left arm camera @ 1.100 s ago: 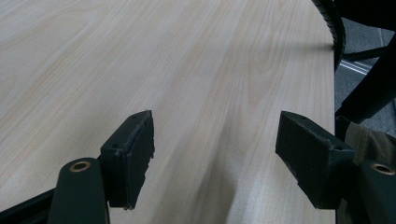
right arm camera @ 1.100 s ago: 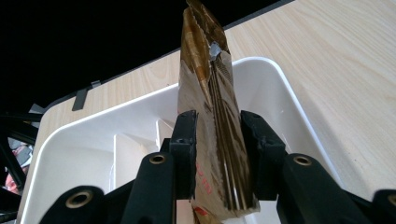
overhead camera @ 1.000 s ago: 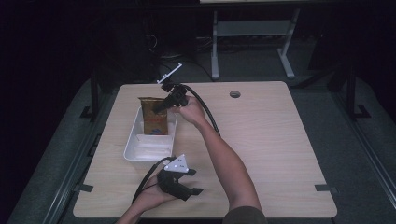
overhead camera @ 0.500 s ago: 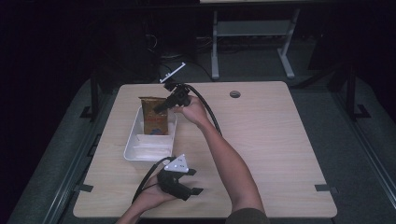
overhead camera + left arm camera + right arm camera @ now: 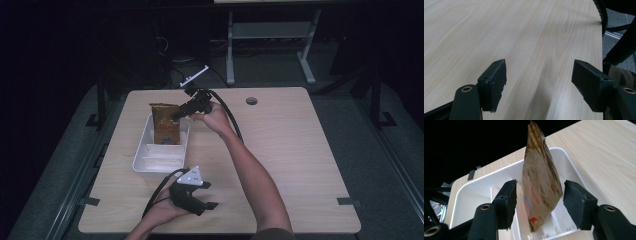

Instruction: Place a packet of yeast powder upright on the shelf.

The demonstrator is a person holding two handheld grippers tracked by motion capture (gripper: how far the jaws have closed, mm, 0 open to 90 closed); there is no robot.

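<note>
A crinkled brown snack bag stands upright in the far compartment of a white divided tray. My right gripper reaches in from the right at the bag's upper part. In the right gripper view the bag stands between the jaws with a gap on each side, over the tray. My right gripper is open, and its jaws have just been opening. Near the table's front edge my left gripper rests, its jaws wide apart with nothing between them over bare wood.
The tray's near compartments hold nothing. A round cable hole is in the tabletop at the back. The right gripper's black cable arcs over the table. Beyond the table are a metal frame and dark floor.
My right gripper has let go of the bag and drawn back slightly to the right. The bag stays upright in the tray. The left hand has not moved.
</note>
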